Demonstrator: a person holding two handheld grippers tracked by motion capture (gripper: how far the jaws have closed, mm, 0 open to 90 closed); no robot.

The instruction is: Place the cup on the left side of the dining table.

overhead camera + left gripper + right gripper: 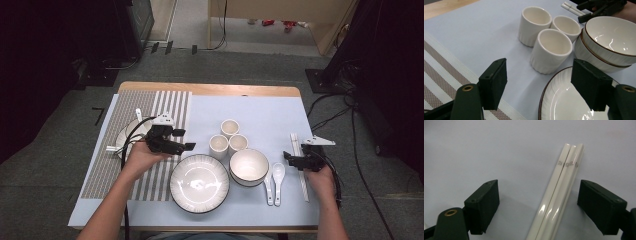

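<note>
My left gripper (184, 139) hovers open over the seam between the striped placemat (107, 165) and the pale blue mat (270, 115). In the left gripper view the left gripper (539, 85) has the rim of a white ribbed plate (564, 102) below its wide-apart jaws, with three white cups (550, 50) just beyond. My right gripper (291, 159) stands open at the right, low over the white chopsticks (301, 175). In the right gripper view the chopsticks (559, 185) lie between the jaws of the right gripper (541, 206), untouched by either pad.
Stacked white bowls (248, 166) sit right of the plate (199, 183), and two white spoons (274, 180) lie beside them. Another plate (129, 132) rests on the placemat behind my left hand. The table's wooden far edge (210, 89) borders a grey floor with cables.
</note>
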